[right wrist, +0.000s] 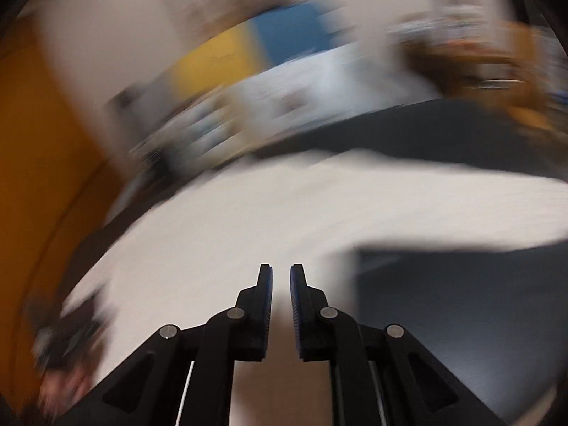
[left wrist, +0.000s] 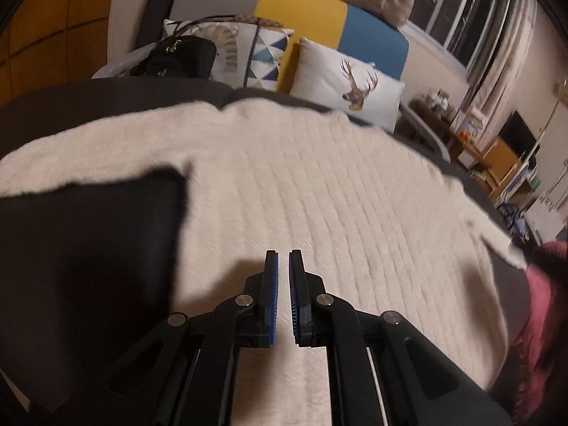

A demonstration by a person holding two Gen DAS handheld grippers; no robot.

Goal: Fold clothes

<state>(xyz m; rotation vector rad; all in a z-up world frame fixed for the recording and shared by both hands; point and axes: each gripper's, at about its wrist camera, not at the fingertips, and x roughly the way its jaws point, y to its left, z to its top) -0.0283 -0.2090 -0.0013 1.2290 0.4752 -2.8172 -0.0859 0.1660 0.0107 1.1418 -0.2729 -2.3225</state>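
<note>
- Nearest the left wrist camera: left gripper [left wrist: 283, 259], jaws nearly together with a thin gap, nothing pinched, poised over the cream sweater [left wrist: 319, 184].
- Same on the other side: right gripper [right wrist: 281, 273], jaws a sliver apart and empty, over the sweater's pale knit [right wrist: 248, 220]; view heavily smeared, so detail beyond is unclear.
- Spread flat on the dark bed [left wrist: 106, 96], fuzzy ribbed knit, with a black cloth [left wrist: 81, 248] lying on its left part and something pink [left wrist: 539, 305] at the right edge.
- Behind: pillows, one with a deer print [left wrist: 355, 88], and a black bag [left wrist: 184, 56].
- Likely soft, light and limp; no stiffness, so sags and drapes once lifted, and stretches if tugged.
- Fluffy surface probably grips the ribbed pads well; little risk of slipping, more of snagging or dragging a lower layer along.
- Best hold, by judgement: hem corners or shoulder seams, one per gripper, pinching the edge only.
- Not fragile; uneven lifting would skew the fold.
</note>
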